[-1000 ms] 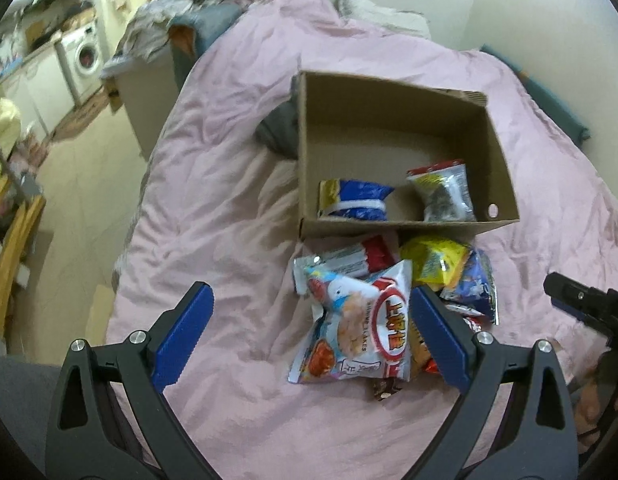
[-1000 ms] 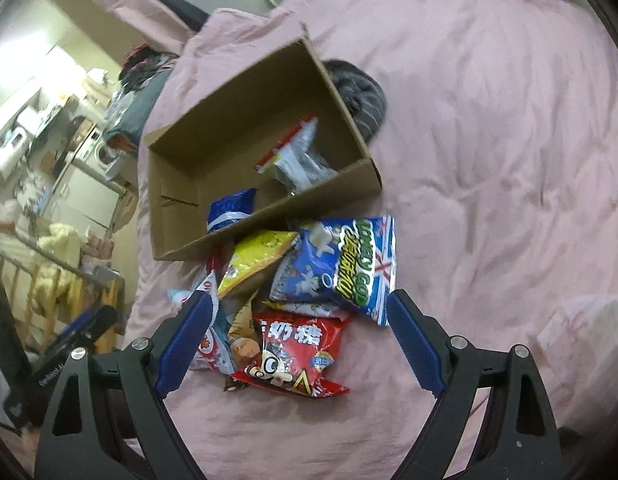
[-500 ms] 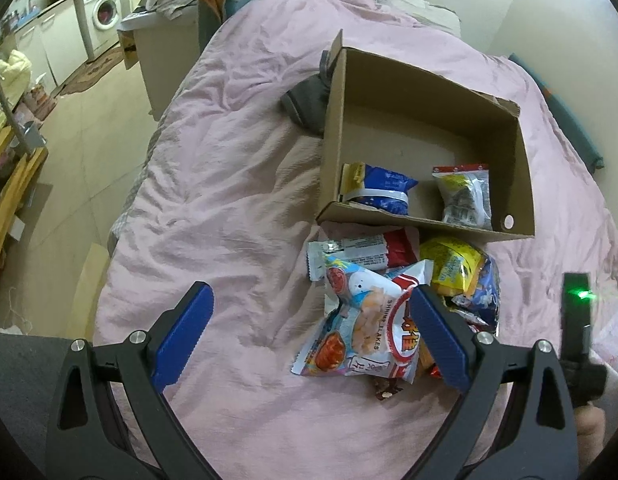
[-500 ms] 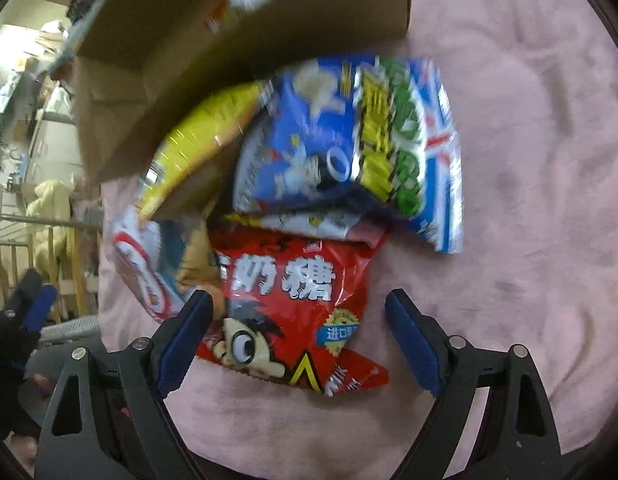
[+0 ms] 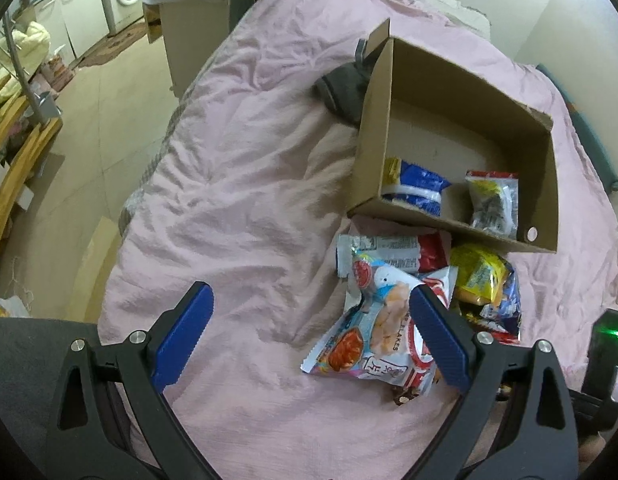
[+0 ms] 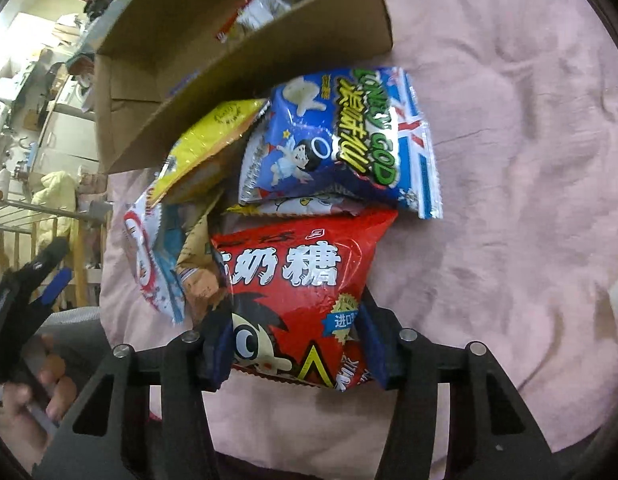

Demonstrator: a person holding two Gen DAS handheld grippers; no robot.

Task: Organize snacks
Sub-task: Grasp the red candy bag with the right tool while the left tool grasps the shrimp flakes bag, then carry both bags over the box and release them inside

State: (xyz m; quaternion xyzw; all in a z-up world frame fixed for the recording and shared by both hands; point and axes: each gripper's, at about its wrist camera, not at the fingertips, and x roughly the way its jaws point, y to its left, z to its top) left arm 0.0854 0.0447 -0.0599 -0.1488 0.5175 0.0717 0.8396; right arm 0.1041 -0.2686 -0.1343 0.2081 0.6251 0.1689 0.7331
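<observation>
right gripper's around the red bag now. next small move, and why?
Probably lift it slightly, straight up. The right gripper has its fingers on both sides of the red candy bag, seemingly pinching it, but the bag lies on the pink bedding, its top edge tucked under the blue snack bag. The cardboard box sits just beyond.

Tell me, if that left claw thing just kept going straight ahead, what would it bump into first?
Probably the bare pink bedspread. The left gripper is open, and its right finger overlaps the white-and-blue snack bag, so that bag might get clipped; depth is unclear.
</observation>
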